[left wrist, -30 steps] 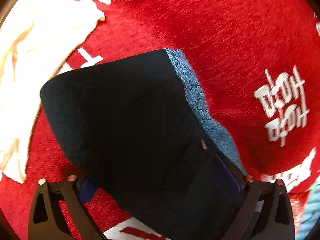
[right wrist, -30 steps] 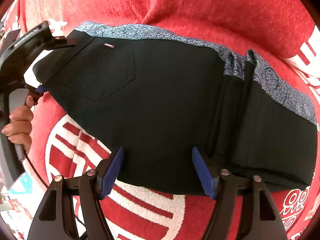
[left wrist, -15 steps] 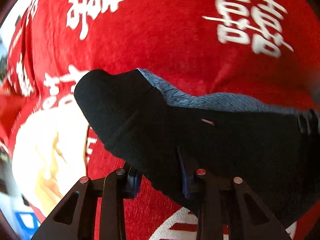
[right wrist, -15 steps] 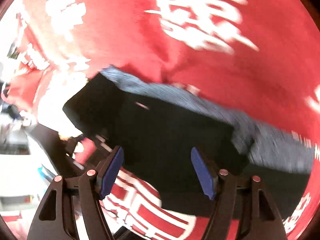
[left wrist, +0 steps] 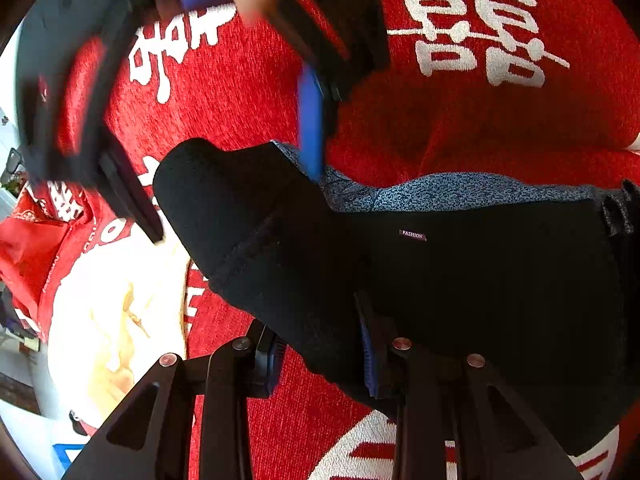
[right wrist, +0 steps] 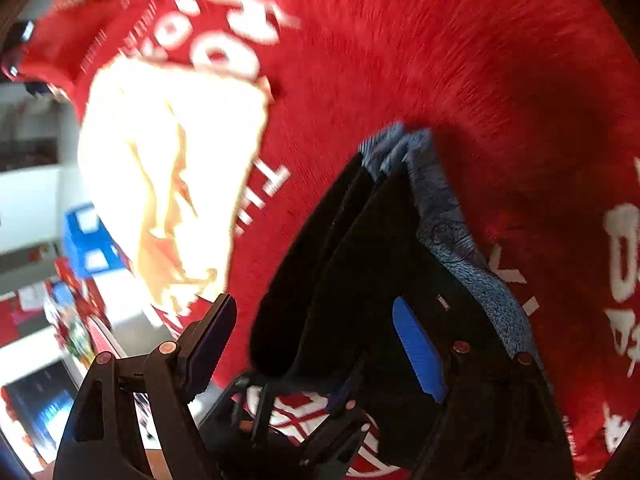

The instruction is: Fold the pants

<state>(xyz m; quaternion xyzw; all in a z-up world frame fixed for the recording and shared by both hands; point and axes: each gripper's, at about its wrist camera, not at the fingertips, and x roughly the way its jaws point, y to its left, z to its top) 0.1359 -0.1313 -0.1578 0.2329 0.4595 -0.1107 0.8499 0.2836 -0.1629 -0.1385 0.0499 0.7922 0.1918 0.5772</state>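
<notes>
Our left gripper (left wrist: 320, 354) pinches the near edge of the black pants (left wrist: 460, 280), which lie folded on the red blanket (left wrist: 460, 120). Our right gripper (right wrist: 316, 336) hovers wide apart over their far left end, holding nothing. If the left pulls now, the layers could slide and undo the fold.

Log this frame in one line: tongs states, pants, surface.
left tongs: shut on black pants | right tongs: open, above pants | surface: red cloth | cream garment beside
</notes>
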